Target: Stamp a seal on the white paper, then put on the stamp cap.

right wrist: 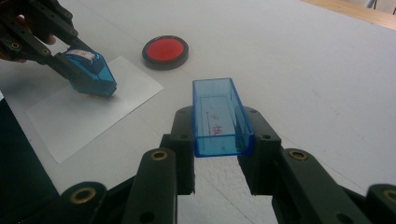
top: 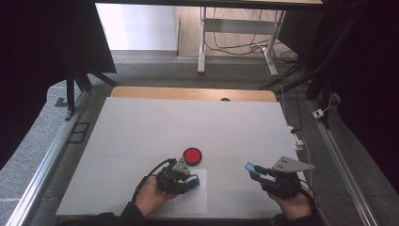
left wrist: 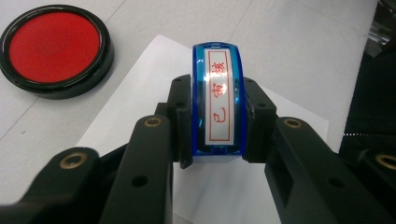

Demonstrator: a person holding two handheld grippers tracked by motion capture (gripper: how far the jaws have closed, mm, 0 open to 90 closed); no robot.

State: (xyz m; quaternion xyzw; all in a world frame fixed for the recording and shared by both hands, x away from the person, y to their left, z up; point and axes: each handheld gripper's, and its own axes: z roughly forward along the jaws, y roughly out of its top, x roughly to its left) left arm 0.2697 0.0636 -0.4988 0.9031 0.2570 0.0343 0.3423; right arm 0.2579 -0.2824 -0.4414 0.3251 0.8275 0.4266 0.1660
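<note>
A person holds two grippers over a white table (top: pixel 141 127). The left gripper (top: pixel 192 181) carries a blue stamp (left wrist: pixel 217 100), and the right gripper (top: pixel 251 169) carries the stamp's clear blue cap (right wrist: pixel 219 119).

In the right gripper view the stamp (right wrist: pixel 91 70) points downward at a tilt, its long axis slanting from the jaws down to the sheet of white paper (right wrist: pixel 93 112) on the table. Its lower end rests on or just above the paper; which one cannot be told. The cap lies nearly level, its long axis running straight out along the right gripper's jaws, with its far end toward the table's middle.

The left gripper's jaws are clamped on the stamp's two flat sides. The right gripper's jaws are clamped on the near end of the cap, one pad on each long wall. The cap is held above the table, well apart from the stamp.

The stamp is translucent blue with a rounded top. A white label with red characters inside a red frame runs along that top. The cap is a hollow rectangular box of the same blue, with faint red marks showing through its wall.

A round red ink pad (top: pixel 192 156) in a black case sits on the table just beyond the paper.
</note>
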